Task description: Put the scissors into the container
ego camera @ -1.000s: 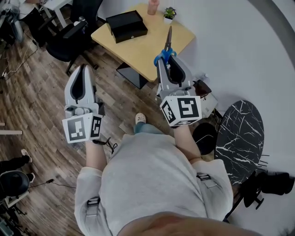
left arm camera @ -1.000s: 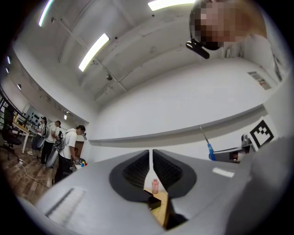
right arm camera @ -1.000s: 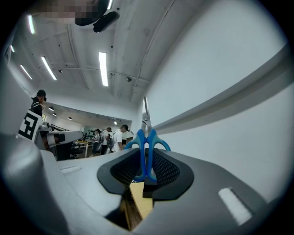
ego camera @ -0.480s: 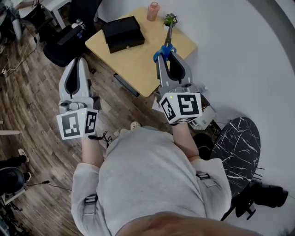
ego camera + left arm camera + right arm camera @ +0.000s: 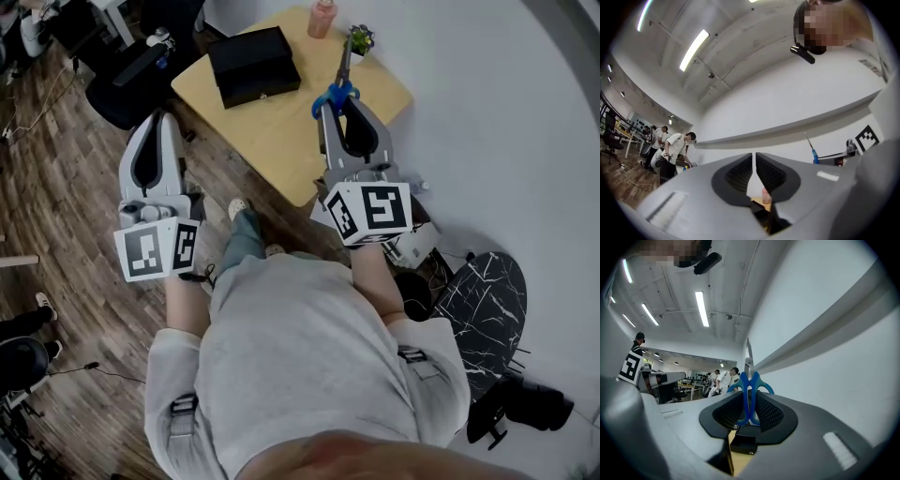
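Blue-handled scissors (image 5: 338, 82) stick out of my right gripper (image 5: 336, 101), which is shut on their handles, with the blades pointing away toward the wall. In the right gripper view the scissors (image 5: 749, 389) stand upright between the jaws. The container, a black box (image 5: 253, 64), rests on the wooden table (image 5: 281, 117) to the left of the scissors, and shows below the right jaws as the black box (image 5: 743, 444). My left gripper (image 5: 158, 120) hangs over the floor left of the table. Its jaws are shut on nothing, as the left gripper (image 5: 753, 158) shows in its own view.
A pink bottle (image 5: 322, 17) and a small potted plant (image 5: 360, 39) stand at the table's far edge by the white wall. A black office chair (image 5: 139, 70) is left of the table. A marble-patterned round table (image 5: 480, 298) stands at the lower right. People stand far back in the room.
The table has come closer beneath my grippers. My right gripper with the scissors now reaches over the table's right part. The left gripper keeps its pose.
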The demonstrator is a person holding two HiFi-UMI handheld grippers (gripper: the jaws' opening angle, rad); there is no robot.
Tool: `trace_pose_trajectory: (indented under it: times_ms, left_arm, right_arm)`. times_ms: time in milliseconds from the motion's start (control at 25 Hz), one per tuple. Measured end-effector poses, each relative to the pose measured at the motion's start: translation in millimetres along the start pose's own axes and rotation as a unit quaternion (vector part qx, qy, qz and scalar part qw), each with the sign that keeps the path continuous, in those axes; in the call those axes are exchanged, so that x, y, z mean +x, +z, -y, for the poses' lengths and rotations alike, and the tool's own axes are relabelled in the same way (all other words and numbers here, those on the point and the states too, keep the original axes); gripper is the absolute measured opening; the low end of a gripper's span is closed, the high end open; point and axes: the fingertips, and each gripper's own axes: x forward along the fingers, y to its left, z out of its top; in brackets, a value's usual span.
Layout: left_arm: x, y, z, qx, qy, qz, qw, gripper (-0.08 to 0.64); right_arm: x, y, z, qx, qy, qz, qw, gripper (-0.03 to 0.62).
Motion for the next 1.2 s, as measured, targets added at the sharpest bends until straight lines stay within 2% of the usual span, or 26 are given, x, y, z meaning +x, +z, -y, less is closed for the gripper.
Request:
trace_pose_trajectory:
  times_ms: [520, 800, 1000, 1200]
  left_arm:
    - [108.7, -35.0, -59.9, -0.005, -0.032, -0.005, 0.9995, 0.081]
    - [162.3, -68.6, -91.7, -0.017, -0.050, -0.023, 0.9983, 0.081]
    - [186.6, -96.4, -104.8, -0.030, -0.060, -0.047, 0.9966, 0.081]
    - [199.0, -117.2, -116.0, -0.037, -0.064, -0.065, 0.9951, 0.081]
  right_arm:
    - [119.4, -27.9, 15.4, -0.019, -0.015, -0.023, 0.999, 0.086]
    - [181.7, -83.9, 15.7, -0.053, -0.006, -0.088, 0.995, 0.086]
    - [205.2, -141.3, 12.6, -0.109, 0.020, -0.161, 0.981, 0.084]
    - [218.6, -198.6, 12.8, -0.177, 0.059, -0.230, 0.955, 0.084]
